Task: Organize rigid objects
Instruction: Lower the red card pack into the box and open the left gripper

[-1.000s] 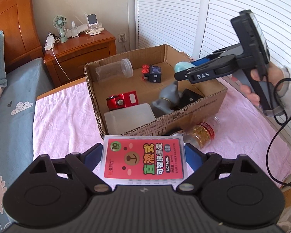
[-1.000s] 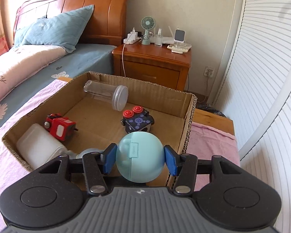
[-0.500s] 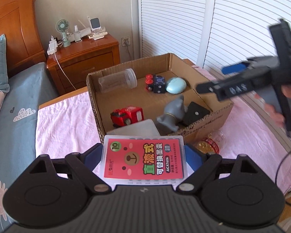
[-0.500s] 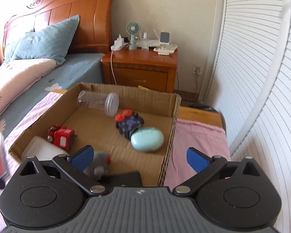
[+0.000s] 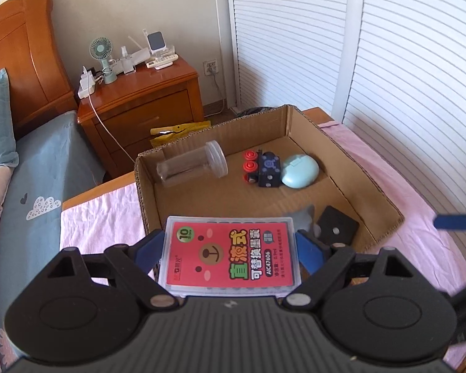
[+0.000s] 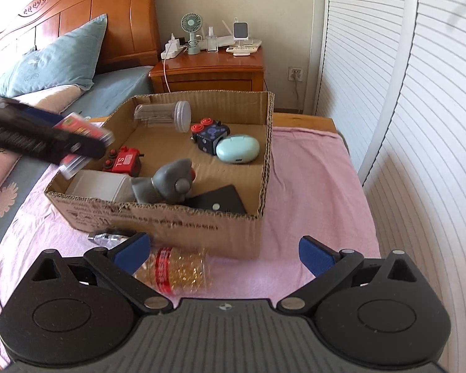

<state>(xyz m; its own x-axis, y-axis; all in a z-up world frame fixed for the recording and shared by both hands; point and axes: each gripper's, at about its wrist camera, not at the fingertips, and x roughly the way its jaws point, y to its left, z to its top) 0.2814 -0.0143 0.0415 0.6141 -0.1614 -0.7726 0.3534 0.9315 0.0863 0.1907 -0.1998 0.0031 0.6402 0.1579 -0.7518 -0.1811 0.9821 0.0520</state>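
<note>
Above the near left corner of the cardboard box (image 6: 158, 217), the left tool (image 5: 230, 248) grips a flat clear case with a red label (image 5: 230, 255) by its two long edges, label up and roughly level, probably so it can be lowered flat onto the box floor. Inside the box lie a clear jar (image 5: 191, 164) on its side along the far wall, a dark cube toy with red buttons (image 5: 264, 169) touching a pale blue oval case (image 5: 299, 171), a red toy car (image 6: 124, 163), a grey toy (image 6: 167, 183), a white container (image 6: 99, 186) and a black square piece (image 5: 337, 228). Outside, just beside the box's near wall on the pink cloth (image 6: 310, 186), lies a bottle of golden beads (image 6: 177, 267). The right tool (image 6: 222, 250) stands wide and empty directly over that bottle, seemingly lining up on it as the next thing to collect.
</note>
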